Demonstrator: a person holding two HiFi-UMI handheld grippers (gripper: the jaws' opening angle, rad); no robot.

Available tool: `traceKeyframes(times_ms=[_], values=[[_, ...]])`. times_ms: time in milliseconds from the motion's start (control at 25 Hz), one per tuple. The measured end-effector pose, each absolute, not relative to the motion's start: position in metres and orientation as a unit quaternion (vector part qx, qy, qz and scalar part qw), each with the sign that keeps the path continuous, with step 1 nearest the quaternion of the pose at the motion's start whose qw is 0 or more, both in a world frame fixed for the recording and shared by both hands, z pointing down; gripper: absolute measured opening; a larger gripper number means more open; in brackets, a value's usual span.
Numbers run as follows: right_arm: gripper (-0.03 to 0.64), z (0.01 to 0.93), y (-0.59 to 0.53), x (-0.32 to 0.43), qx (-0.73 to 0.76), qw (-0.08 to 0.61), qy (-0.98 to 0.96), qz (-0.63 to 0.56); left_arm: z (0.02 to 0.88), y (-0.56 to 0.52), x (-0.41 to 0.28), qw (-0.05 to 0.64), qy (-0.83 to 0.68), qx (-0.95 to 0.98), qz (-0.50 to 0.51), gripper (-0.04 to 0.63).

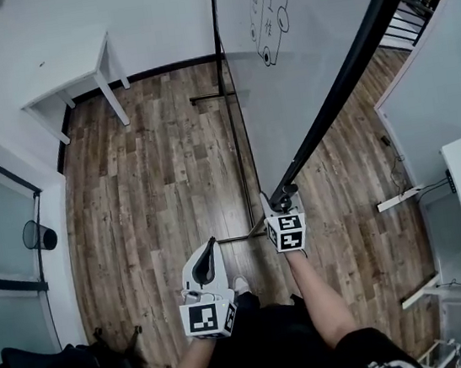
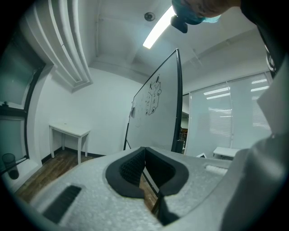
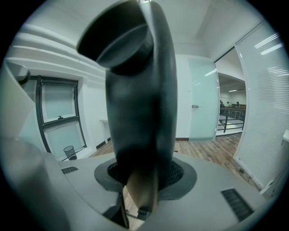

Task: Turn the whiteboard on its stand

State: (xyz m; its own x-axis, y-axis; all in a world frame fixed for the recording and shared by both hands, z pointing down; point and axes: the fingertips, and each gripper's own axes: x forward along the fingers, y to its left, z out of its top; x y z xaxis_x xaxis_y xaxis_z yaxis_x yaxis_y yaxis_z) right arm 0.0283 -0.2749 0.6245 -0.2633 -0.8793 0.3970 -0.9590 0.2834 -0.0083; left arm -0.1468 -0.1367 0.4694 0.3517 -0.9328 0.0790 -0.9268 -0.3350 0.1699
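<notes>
Whiteboard (image 1: pixel 308 57), clamped by right hand-held gripper (image 1: pixel 283 199), runs off-frame.

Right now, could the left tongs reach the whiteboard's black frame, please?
Probably yes: the left tongs, shut and empty, sit near the right tongs clamped on the frame, with no obstacle visible between them.

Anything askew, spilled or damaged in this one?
Only the whiteboard: it sits at a slant across its stand, with the right hand-held gripper clamped on its black frame edge. Nothing looks spilled or damaged.
</notes>
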Motion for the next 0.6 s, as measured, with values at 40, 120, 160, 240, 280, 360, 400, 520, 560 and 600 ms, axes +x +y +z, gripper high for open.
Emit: traceKeyframes(times_ms=[40,120,160,240,280,360,400,520,560,600], values=[[0.153,0.624,-0.271,0.028,0.586,0.16,-0.785,0.124,0.469,-0.134,-0.144,0.092,-0.568,0.818,-0.015,0.017],[0.153,0.624,-0.264,0.03,0.585,0.16,-0.785,0.123,0.467,-0.127,-0.137,0.088,-0.563,0.822,-0.011,0.017],[0.153,0.624,-0.26,0.03,0.585,0.16,-0.786,0.123,0.467,-0.123,-0.134,0.085,-0.56,0.824,-0.008,0.017],[0.153,0.624,-0.252,0.03,0.584,0.159,-0.787,0.124,0.47,-0.113,-0.129,0.084,-0.559,0.825,-0.004,0.017],[0.153,0.625,-0.248,0.031,0.583,0.159,-0.787,0.123,0.472,-0.107,-0.127,0.085,-0.56,0.824,-0.004,0.016],[0.153,0.625,-0.239,0.032,0.581,0.158,-0.788,0.123,0.473,-0.096,-0.124,0.087,-0.564,0.821,-0.005,0.017],[0.153,0.626,-0.233,0.033,0.58,0.159,-0.789,0.124,0.472,-0.091,-0.122,0.086,-0.565,0.82,-0.005,0.017],[0.153,0.627,-0.215,0.036,0.58,0.159,-0.789,0.126,0.469,-0.072,-0.117,0.085,-0.574,0.815,-0.009,0.016],[0.153,0.627,-0.209,0.036,0.579,0.159,-0.789,0.126,0.47,-0.065,-0.117,0.086,-0.577,0.812,-0.01,0.016],[0.153,0.627,-0.204,0.036,0.579,0.159,-0.79,0.125,0.47,-0.059,-0.116,0.087,-0.579,0.81,-0.011,0.016]])
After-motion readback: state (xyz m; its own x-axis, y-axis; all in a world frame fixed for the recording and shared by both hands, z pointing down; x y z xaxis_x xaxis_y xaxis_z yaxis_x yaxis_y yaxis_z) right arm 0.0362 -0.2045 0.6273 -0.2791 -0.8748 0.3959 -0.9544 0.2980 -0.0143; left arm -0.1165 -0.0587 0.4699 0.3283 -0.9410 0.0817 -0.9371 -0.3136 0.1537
